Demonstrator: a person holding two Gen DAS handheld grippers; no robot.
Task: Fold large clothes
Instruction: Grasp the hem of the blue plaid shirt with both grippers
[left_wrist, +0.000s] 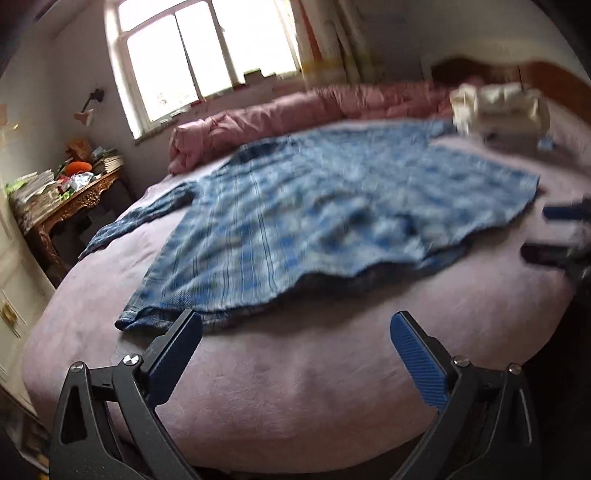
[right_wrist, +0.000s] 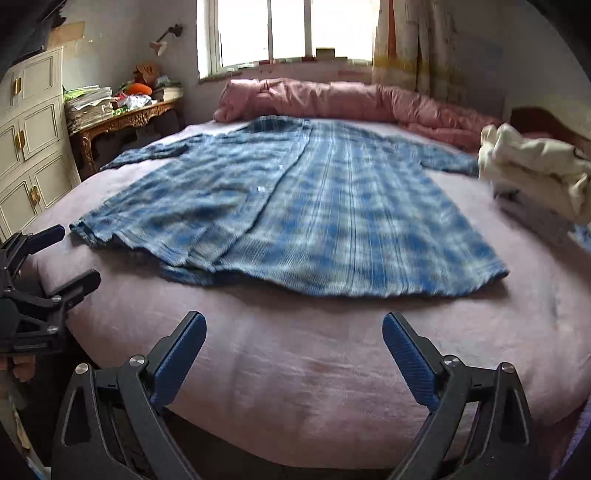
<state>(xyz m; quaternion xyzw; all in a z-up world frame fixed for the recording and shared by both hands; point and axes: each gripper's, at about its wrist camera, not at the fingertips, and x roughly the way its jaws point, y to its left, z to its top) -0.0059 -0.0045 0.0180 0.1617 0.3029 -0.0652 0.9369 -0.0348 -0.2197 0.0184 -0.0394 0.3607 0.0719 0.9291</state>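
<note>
Shirt first: we see a large blue plaid one spread flat, front side up, across the middle of the bed, which has a pale pink cover. Its collar points toward the window and its hem lies nearest to us. One front panel is folded over along the button line, and a sleeve stretches out toward the side where a carved wooden surface stands piled with papers and small things. The other sleeve reaches toward a heap of cream cloth lying near the far corner of the bed.

Behind the collar, a rolled pink quilt runs along the far edge of the bed under the window. A white cabinet with gold handles stands beside the cluttered surface.

Our left claw is spread wide over the bare cover just short of the hem, one finger overlapping the shirt's near corner in the left wrist view; whether it touches the cloth we cannot tell. Our right claw is also spread wide, with nothing between its fingers, over the bare cover short of the hem. Parts of both pictures are blurred.
</note>
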